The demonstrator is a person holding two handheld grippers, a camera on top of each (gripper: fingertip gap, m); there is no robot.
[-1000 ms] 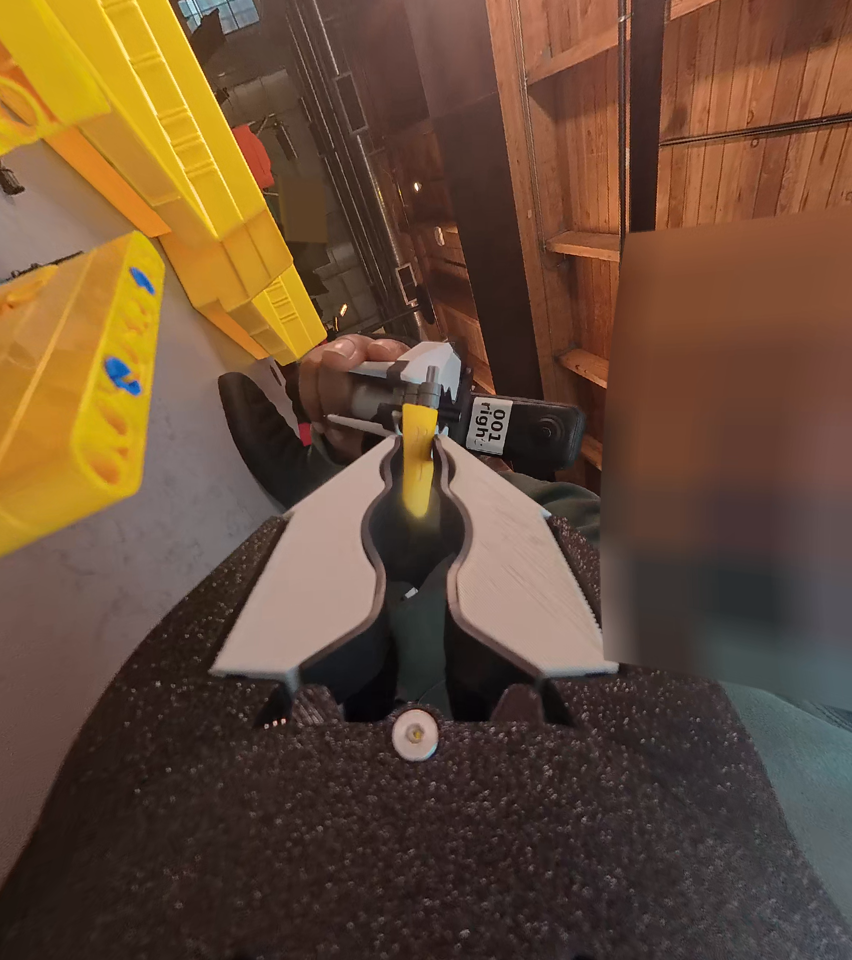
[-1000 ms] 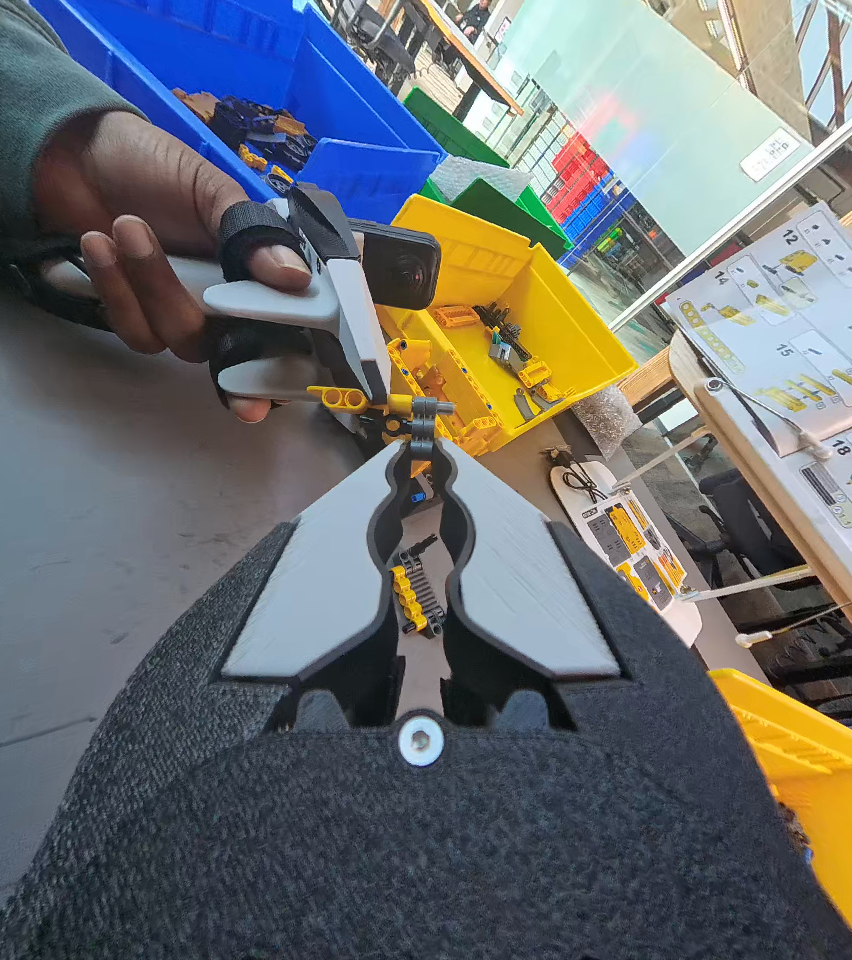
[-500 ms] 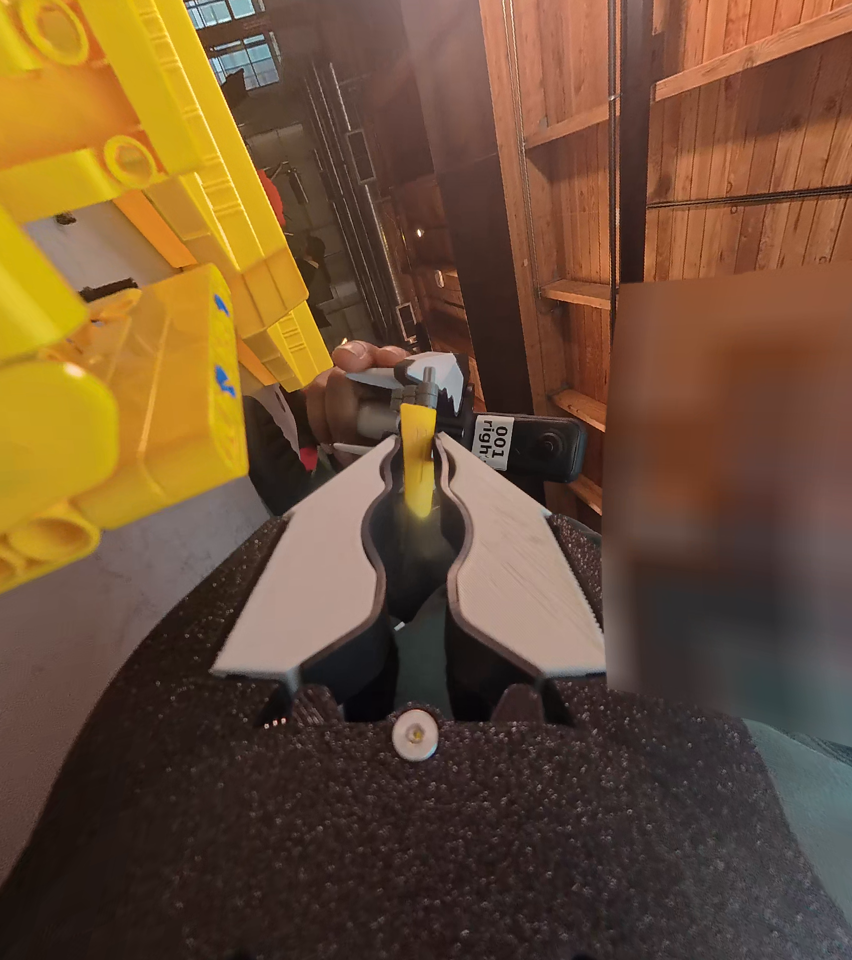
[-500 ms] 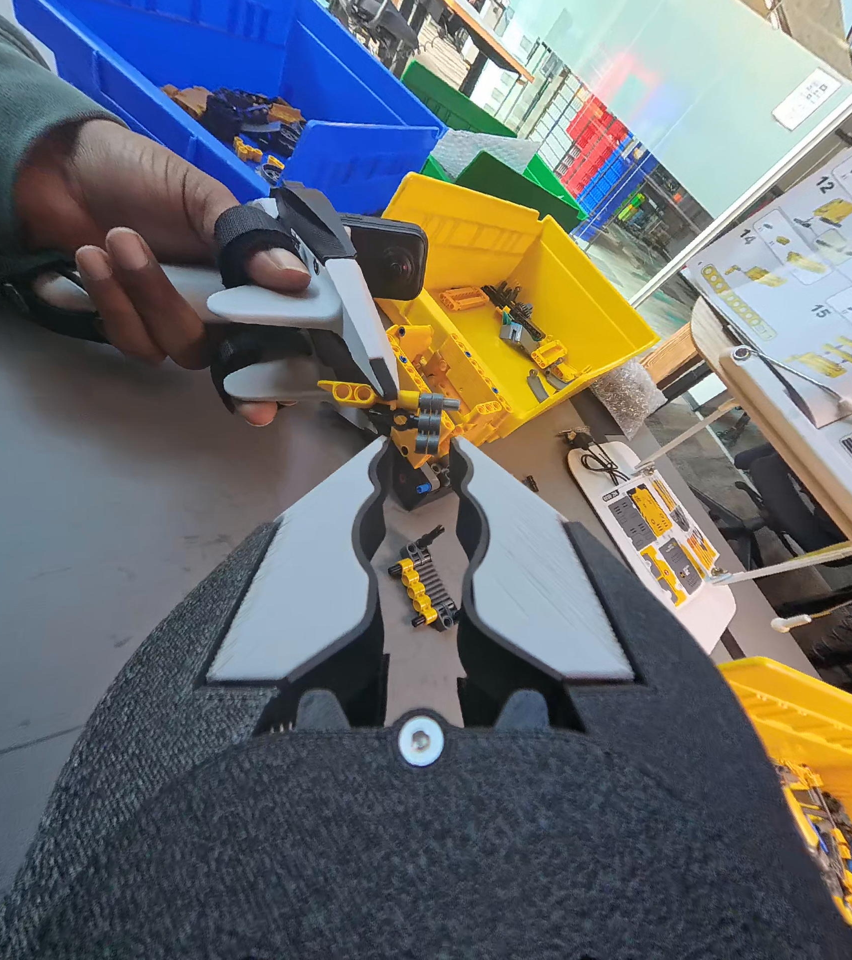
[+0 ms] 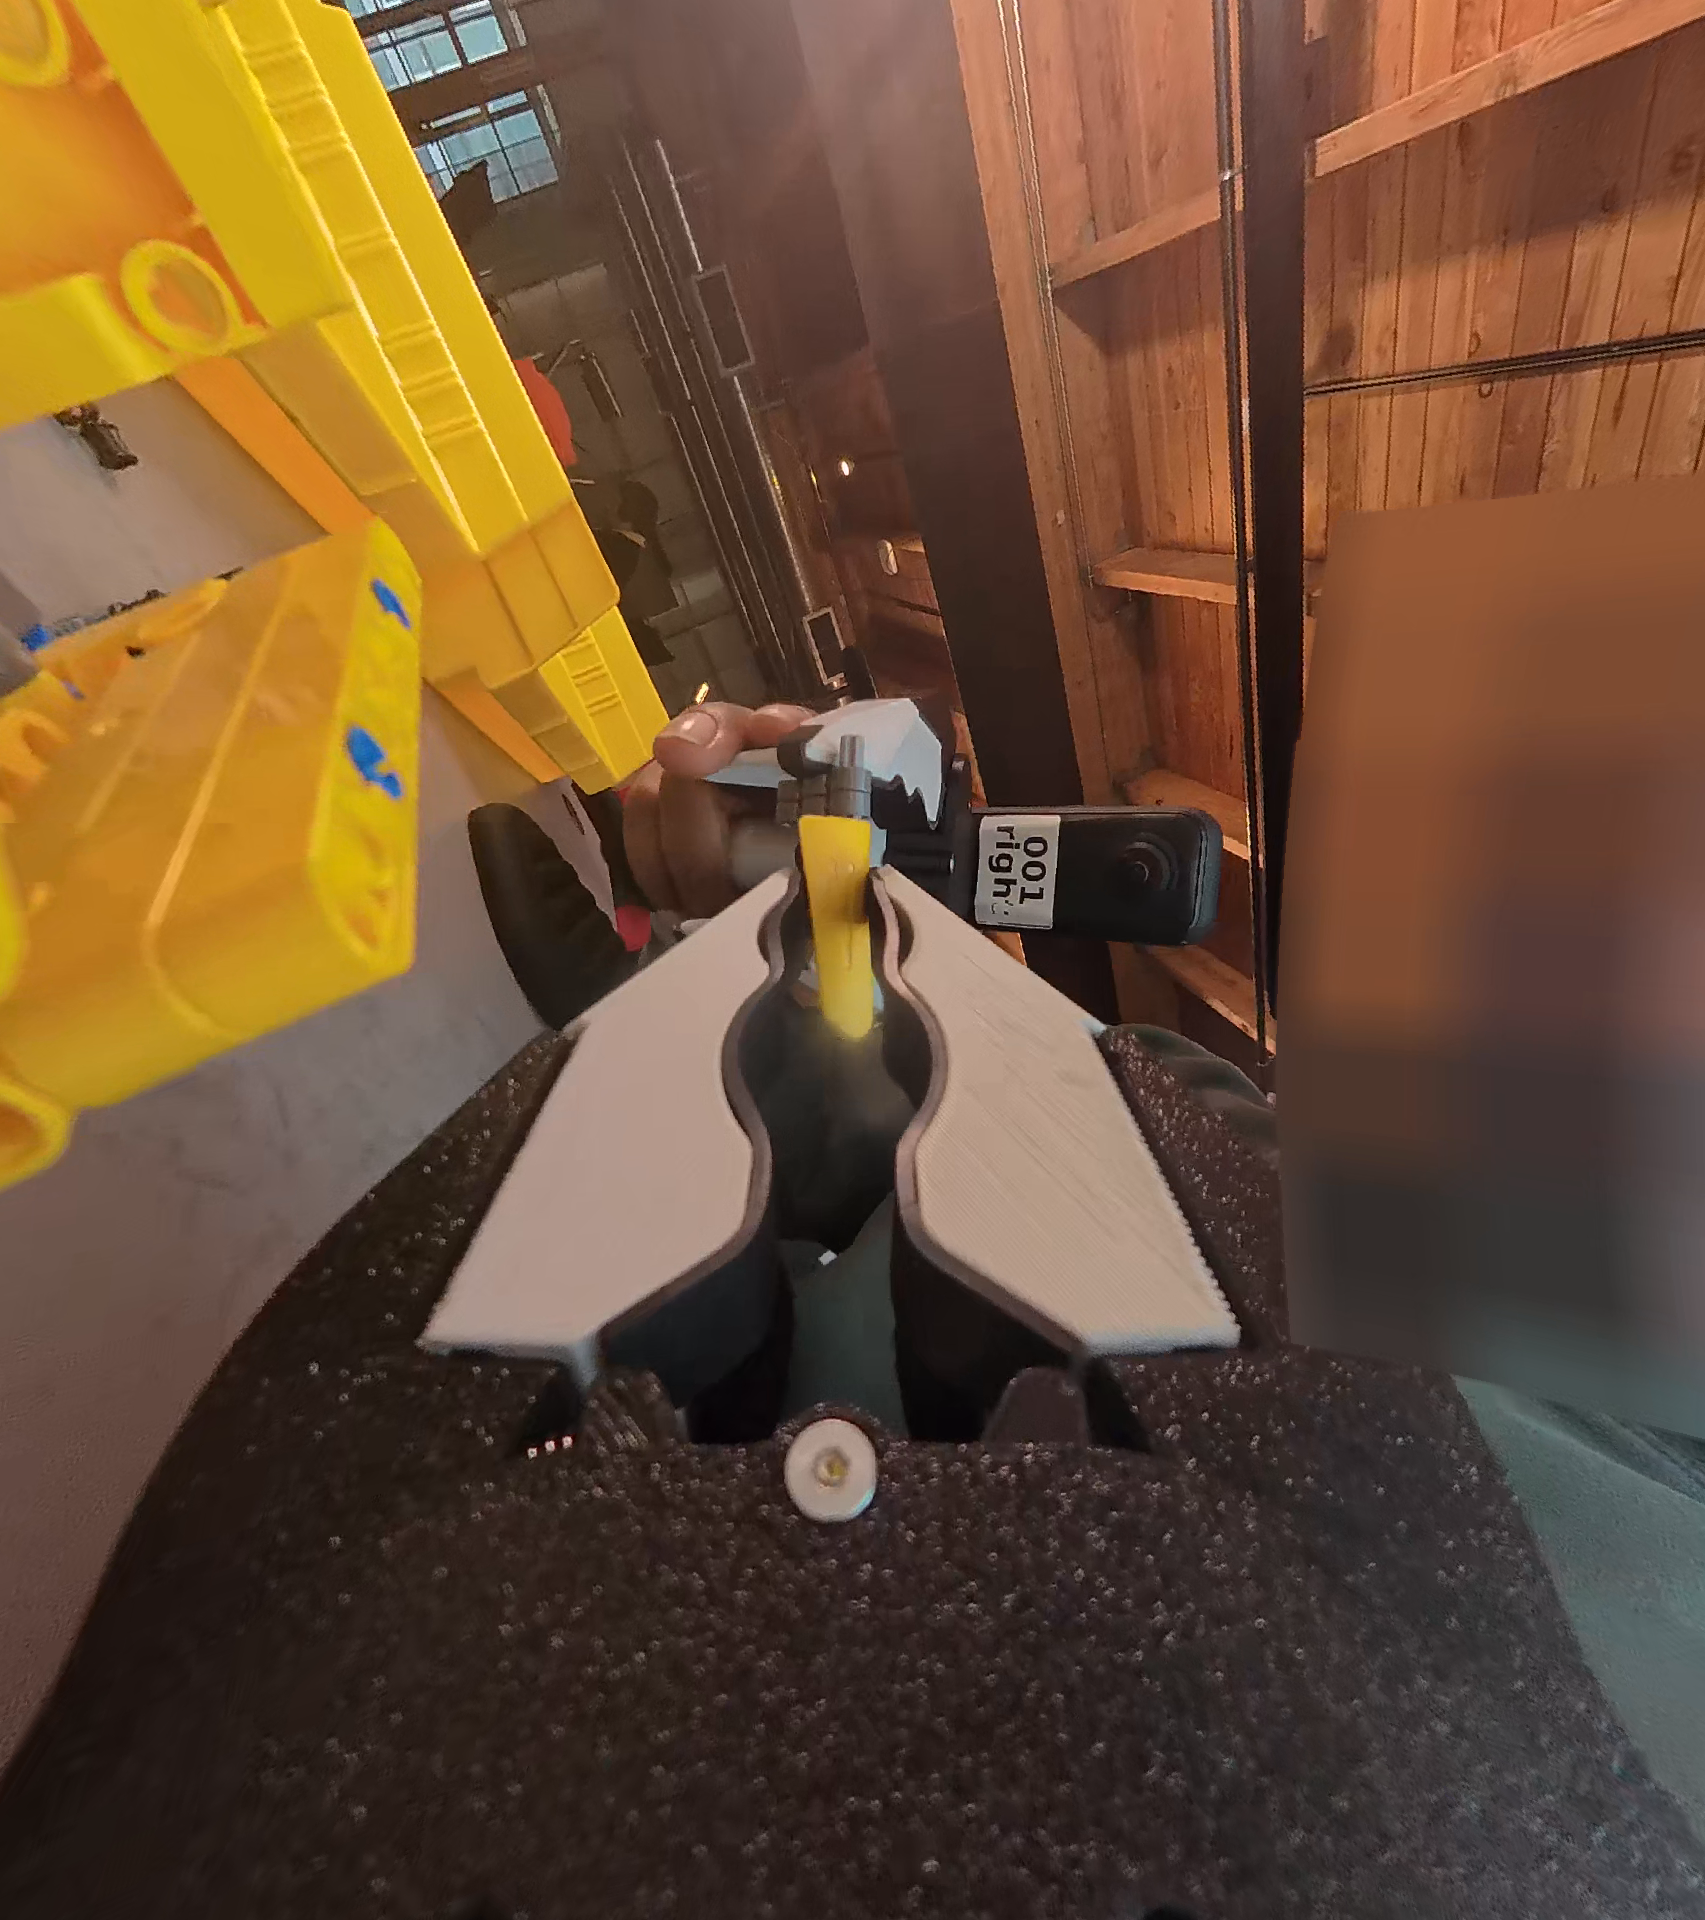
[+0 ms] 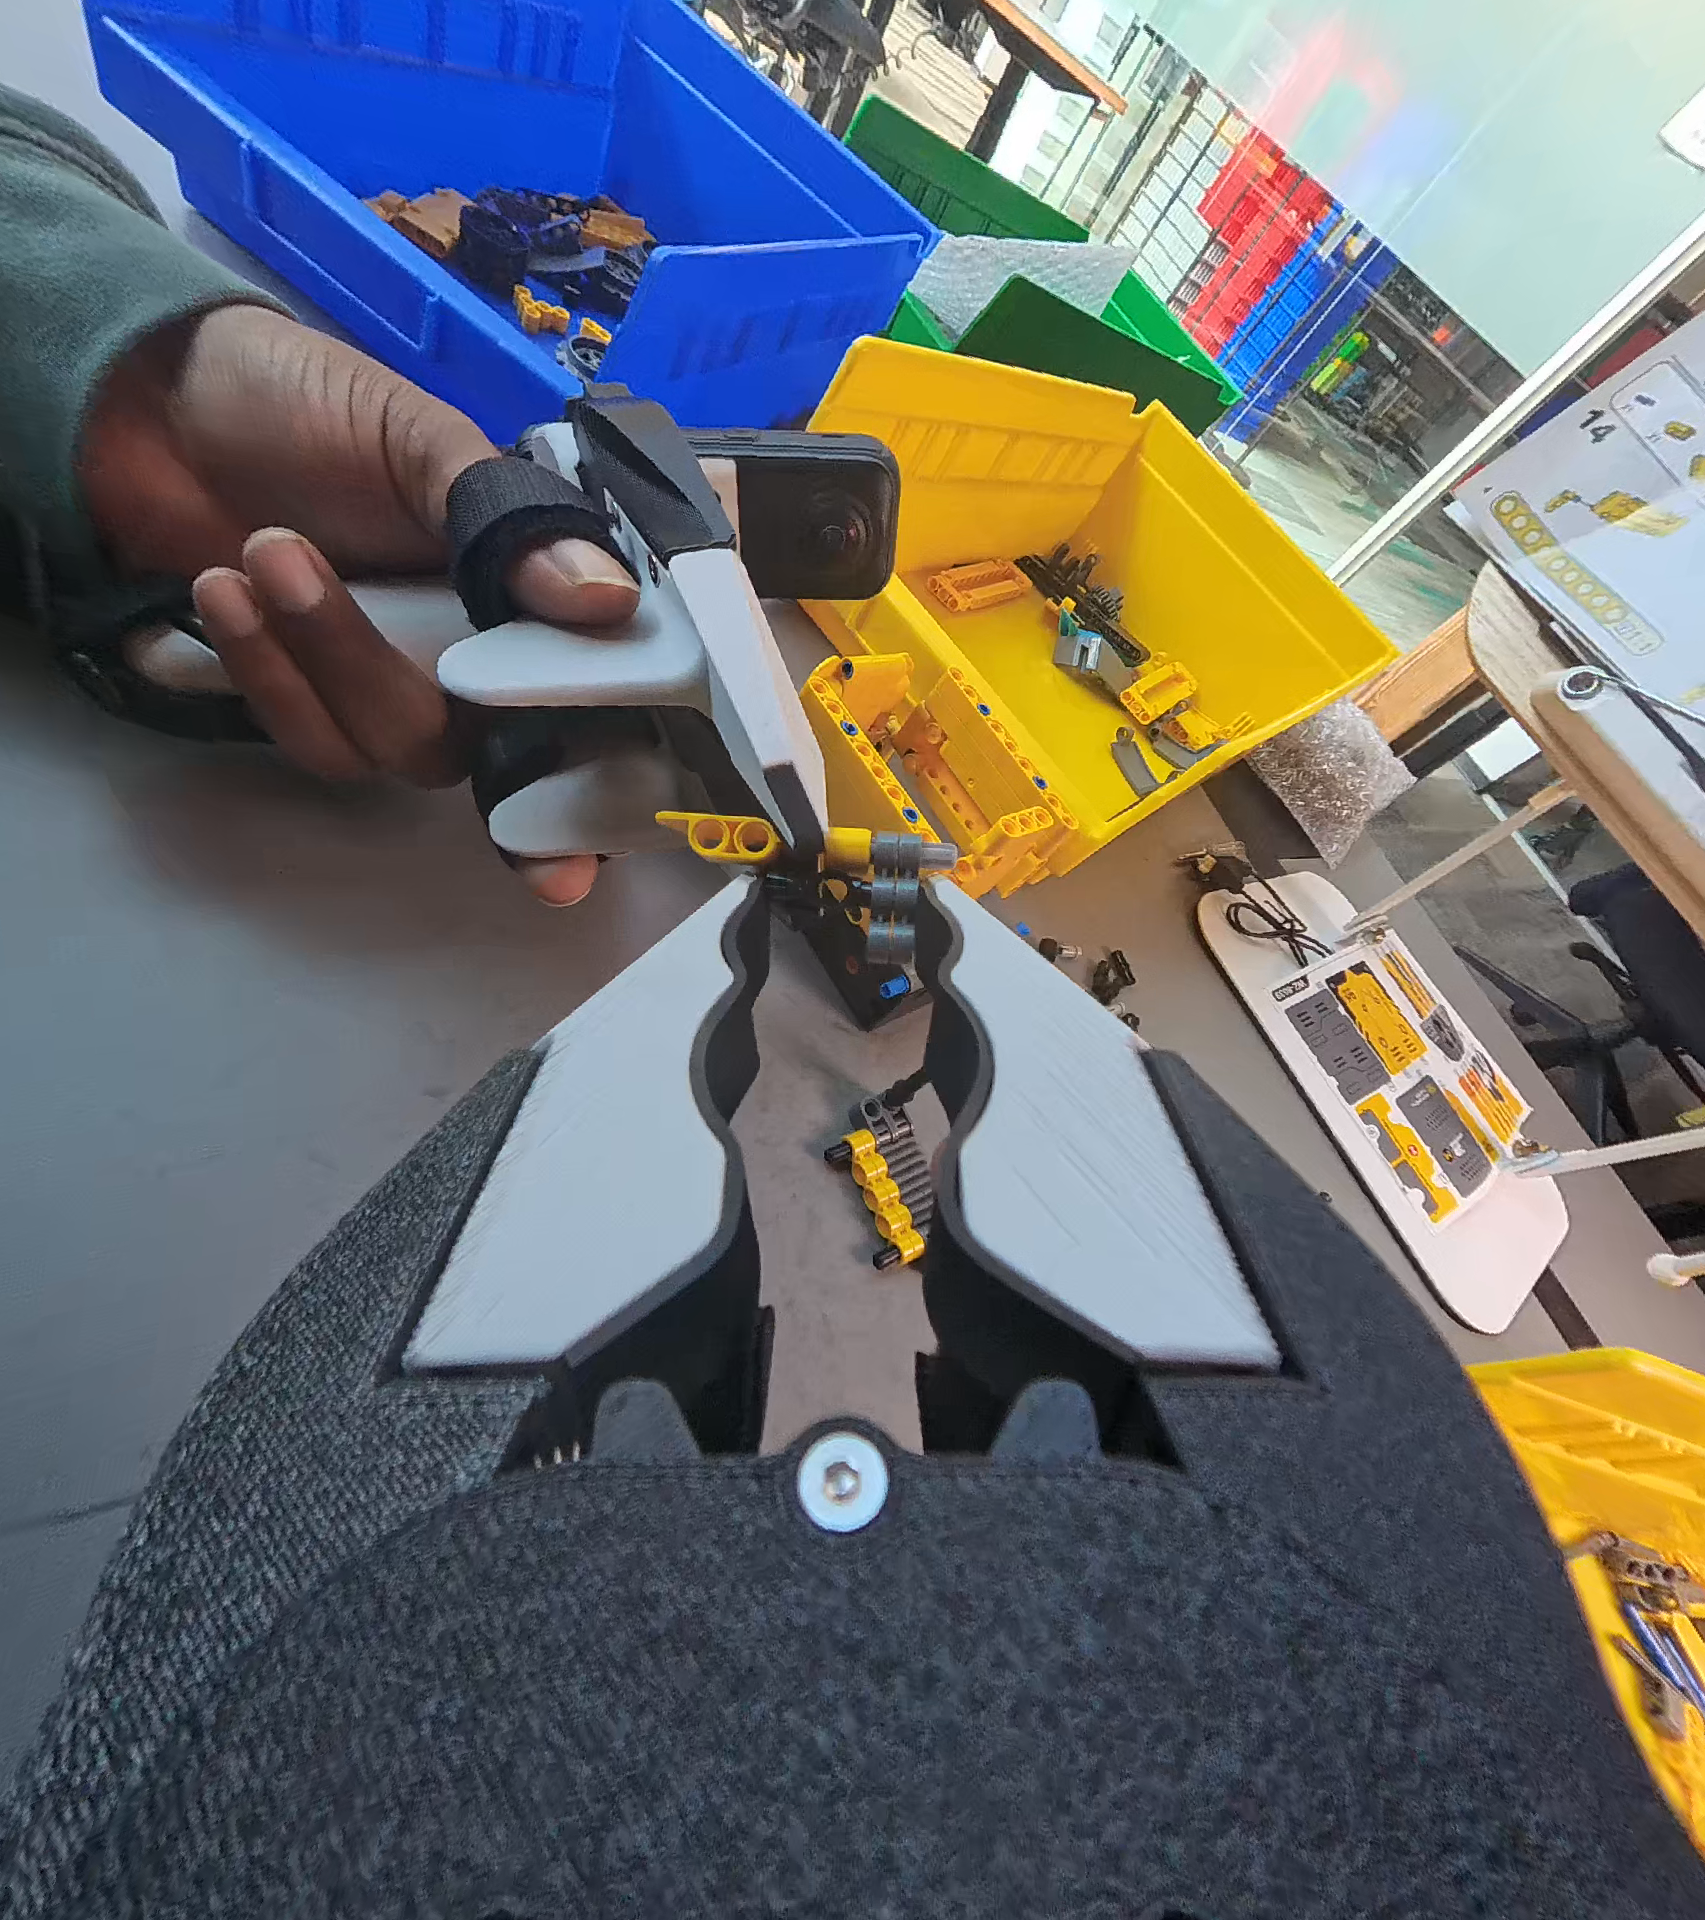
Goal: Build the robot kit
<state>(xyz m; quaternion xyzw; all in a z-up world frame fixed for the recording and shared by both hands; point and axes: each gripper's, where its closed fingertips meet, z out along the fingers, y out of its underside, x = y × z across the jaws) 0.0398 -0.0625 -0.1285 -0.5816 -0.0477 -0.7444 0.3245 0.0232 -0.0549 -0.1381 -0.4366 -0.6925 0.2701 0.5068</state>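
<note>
My left gripper (image 5: pixel 832 883) is shut on a thin yellow beam (image 5: pixel 840 935) that sticks out past its tips. The beam carries grey connectors on an axle (image 5: pixel 843 774) at its far end. In the right wrist view the left gripper (image 6: pixel 791 821), held in a hand (image 6: pixel 308 540), grips the same yellow beam (image 6: pixel 723 833) above the table. My right gripper (image 6: pixel 843 883) is open; the grey connectors (image 6: pixel 892 894) hang between its tips, close to the right finger. It also shows in the left wrist view (image 5: pixel 853 748), just beyond the beam.
A yellow brick-built frame (image 6: pixel 941 748) leans by a yellow bin (image 6: pixel 1243 540). A blue bin (image 6: pixel 515 156) and a green bin (image 6: pixel 1035 332) stand behind. A small yellow and grey piece (image 6: pixel 884 1174), a sticker sheet (image 6: pixel 1388 1081) and instruction pages (image 6: pixel 1679 499) lie to the right. The tips of both grippers are at nearly the same place.
My right gripper's jaws have spread apart from the grey connectors they pinched a second ago. My left gripper has stayed shut on the yellow beam.
</note>
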